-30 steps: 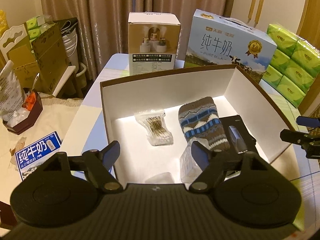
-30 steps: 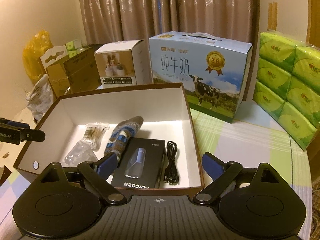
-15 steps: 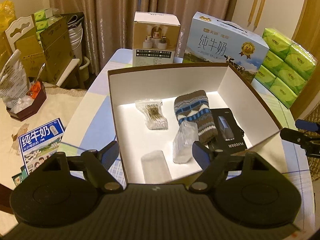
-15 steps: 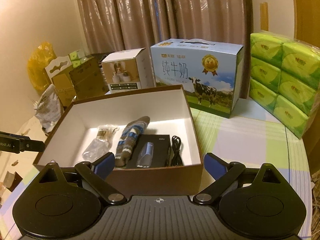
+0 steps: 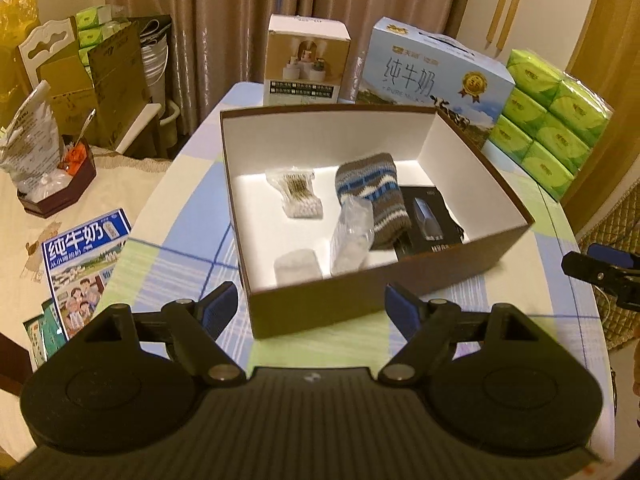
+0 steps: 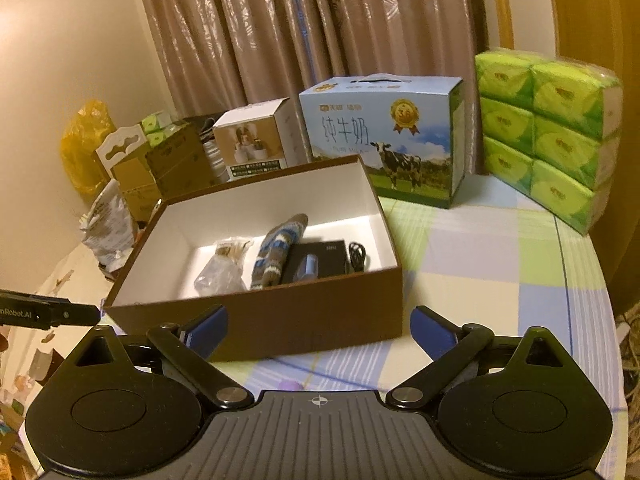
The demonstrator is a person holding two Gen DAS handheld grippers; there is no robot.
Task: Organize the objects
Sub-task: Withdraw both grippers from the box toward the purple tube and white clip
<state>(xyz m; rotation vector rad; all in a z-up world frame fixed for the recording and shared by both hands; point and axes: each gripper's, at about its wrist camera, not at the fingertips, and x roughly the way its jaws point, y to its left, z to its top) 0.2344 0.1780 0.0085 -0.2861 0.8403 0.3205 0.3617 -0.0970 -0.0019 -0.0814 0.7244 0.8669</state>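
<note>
As both hand-held grippers draw back from the open brown box [image 5: 360,304], more of the checked tabletop [image 5: 176,264] shows in front of it than a second ago, when the left wrist camera looked almost straight down into it. The left gripper [image 5: 312,310] has its jaws apart with nothing between them, and the right gripper [image 6: 320,326] likewise holds nothing, its jaws having just been opening a little wider. That retreat suggests the packing step is finished or nearly so: the items lie inside the box, which sits on the tabletop before a milk carton [image 6: 384,140] and a small white carton [image 5: 306,66].

Inside, a striped knitted sock [image 5: 372,196] lies roughly along the box's depth, its long axis running from the near wall toward the far wall. Beside it a black packaged device [image 5: 430,220] lies flat on much the same line. A bag of cotton swabs [image 5: 298,194] rests toward the left, angled slightly, and a clear plastic packet [image 5: 352,236] leans against the sock. A coiled black cable [image 6: 358,258] lies at the box's right wall.
</note>
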